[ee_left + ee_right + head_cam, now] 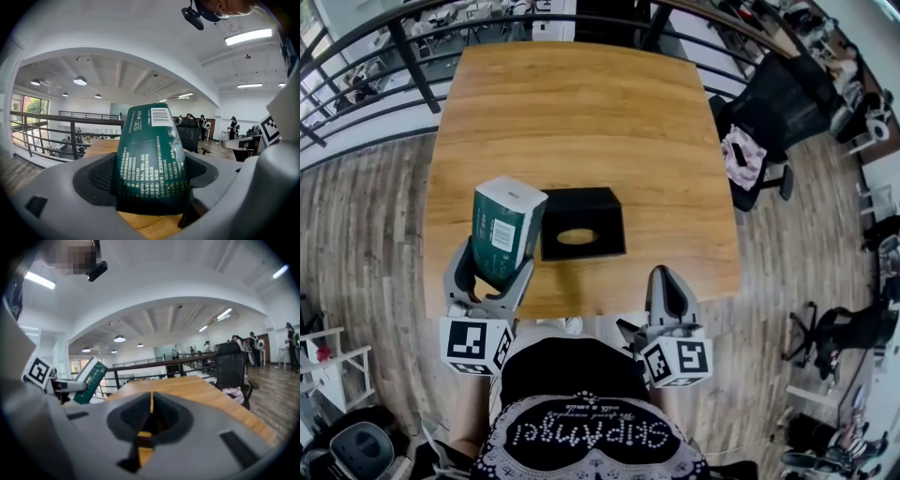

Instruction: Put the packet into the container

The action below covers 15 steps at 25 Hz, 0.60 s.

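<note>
The left claw (495, 262) is clenched on an upright green packet (506, 230), held above the table's (581, 112) near left part, just left of the black container (602, 208). The right claw (668, 284) is closed and empty, at the table's near edge.

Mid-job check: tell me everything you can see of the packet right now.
The packet is a dark green, soft-looking wrapped block with a white top face, white print and a barcode. The left claw is shut on its lower part, a jaw on each side. It leans slightly, apparently lifted off the table, just left of the black container.
</note>
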Motion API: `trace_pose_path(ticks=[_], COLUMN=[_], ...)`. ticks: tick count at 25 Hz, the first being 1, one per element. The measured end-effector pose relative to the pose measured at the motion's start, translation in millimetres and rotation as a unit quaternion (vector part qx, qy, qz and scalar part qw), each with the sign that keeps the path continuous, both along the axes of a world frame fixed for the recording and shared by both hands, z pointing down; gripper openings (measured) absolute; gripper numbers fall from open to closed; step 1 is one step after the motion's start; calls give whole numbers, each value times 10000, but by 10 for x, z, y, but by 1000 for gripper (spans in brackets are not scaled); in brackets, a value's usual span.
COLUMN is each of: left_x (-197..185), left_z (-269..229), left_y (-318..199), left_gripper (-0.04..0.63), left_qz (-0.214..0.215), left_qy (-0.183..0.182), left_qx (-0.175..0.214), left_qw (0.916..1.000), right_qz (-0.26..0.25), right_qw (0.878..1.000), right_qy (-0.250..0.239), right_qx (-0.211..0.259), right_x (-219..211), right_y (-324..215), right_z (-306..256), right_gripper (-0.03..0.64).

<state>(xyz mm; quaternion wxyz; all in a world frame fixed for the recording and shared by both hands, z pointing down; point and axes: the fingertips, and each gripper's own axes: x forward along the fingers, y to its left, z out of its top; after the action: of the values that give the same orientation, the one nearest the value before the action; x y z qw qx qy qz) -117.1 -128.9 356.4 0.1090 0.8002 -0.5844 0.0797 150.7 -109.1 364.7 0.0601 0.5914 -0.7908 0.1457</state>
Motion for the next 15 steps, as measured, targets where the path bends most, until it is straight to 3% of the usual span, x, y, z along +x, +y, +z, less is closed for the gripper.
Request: trace_pose_path(ticks=[15], left_x=[-83], left_z=[230], left_y=[-32], left_gripper=[445], left_qz=[131], left_qy=[-191], left_qx=[-315], left_qw=[9992], right_qz=[112], right_qw=[9996], right_qy=[-20], right_qx=[-260], right_x=[-66], right_y=[-63], right_z=[176], right_gripper=[38])
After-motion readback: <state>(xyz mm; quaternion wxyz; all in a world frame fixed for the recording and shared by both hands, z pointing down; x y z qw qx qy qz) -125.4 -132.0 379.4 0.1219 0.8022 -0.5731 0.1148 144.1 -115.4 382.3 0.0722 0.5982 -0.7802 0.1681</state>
